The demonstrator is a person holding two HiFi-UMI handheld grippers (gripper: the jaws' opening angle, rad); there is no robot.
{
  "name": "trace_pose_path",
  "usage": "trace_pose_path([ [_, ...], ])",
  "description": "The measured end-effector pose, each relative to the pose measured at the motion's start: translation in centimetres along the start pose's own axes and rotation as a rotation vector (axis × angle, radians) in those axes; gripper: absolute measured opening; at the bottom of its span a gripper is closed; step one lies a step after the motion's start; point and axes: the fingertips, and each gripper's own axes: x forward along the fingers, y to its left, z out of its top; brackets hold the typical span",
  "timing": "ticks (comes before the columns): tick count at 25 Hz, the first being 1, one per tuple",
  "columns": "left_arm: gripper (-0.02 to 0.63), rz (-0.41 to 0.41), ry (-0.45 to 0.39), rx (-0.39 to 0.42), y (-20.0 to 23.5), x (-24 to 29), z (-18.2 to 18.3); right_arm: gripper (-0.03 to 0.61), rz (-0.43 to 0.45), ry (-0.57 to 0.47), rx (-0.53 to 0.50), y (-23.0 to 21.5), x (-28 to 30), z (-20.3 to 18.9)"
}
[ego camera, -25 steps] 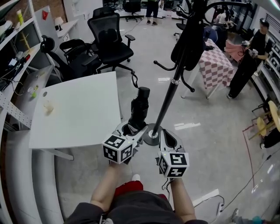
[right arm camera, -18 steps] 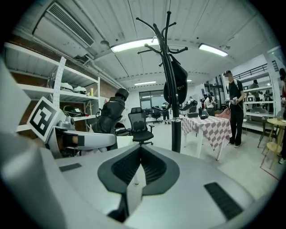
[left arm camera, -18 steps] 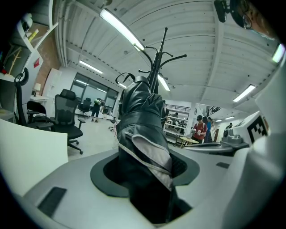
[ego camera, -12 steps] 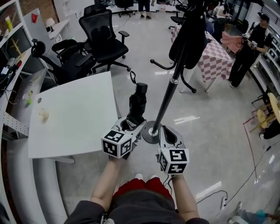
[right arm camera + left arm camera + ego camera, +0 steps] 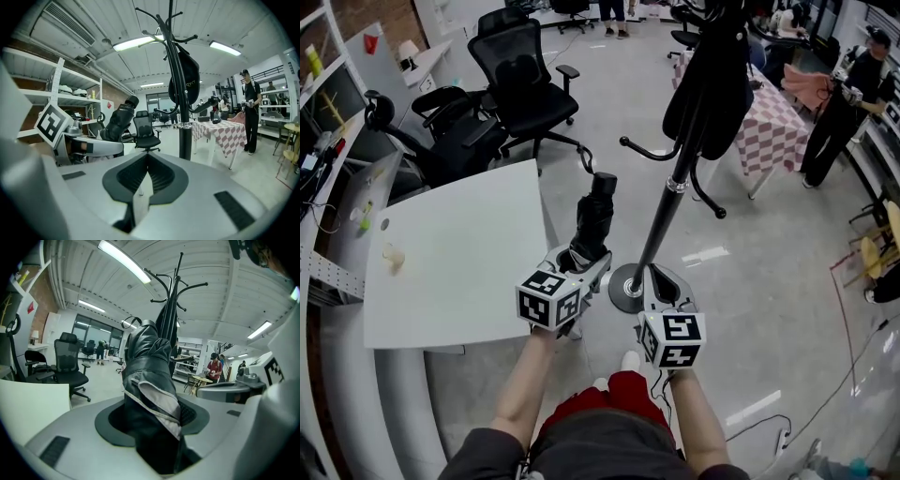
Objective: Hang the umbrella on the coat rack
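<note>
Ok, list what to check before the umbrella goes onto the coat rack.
1. Grip: ok. The left hand-held gripper is clamped on the folded umbrella.
2. Strap loop: ok, it hangs free at the umbrella's top end.
3. Free hook on the coat rack: ok, it is bare; a black bag hangs higher up.
4. Right hand-held gripper: ok, shut and empty.
5. Loop wide enough for the hook: cannot tell.

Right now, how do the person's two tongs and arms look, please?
The left tongs and right tongs are light grey plastic shells with dark ribbed pads inside. Each carries a white cube printed with black square markers. The person wears short dark grey sleeves.
</note>
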Motion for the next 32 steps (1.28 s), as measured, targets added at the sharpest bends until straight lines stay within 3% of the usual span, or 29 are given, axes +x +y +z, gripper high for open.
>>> trace_pose_path([
  [17,0.224,0.004,0.131,0.03,3.7,7.1,-0.8,0.018,0.026,0.028,0.021,-4.3,5.7,0.7],
  [32,0.224,-0.014,0.188,0.098,4.0,8.8,-0.8,0.018,0.043,0.045,0.022,-4.8,7.6,0.5],
])
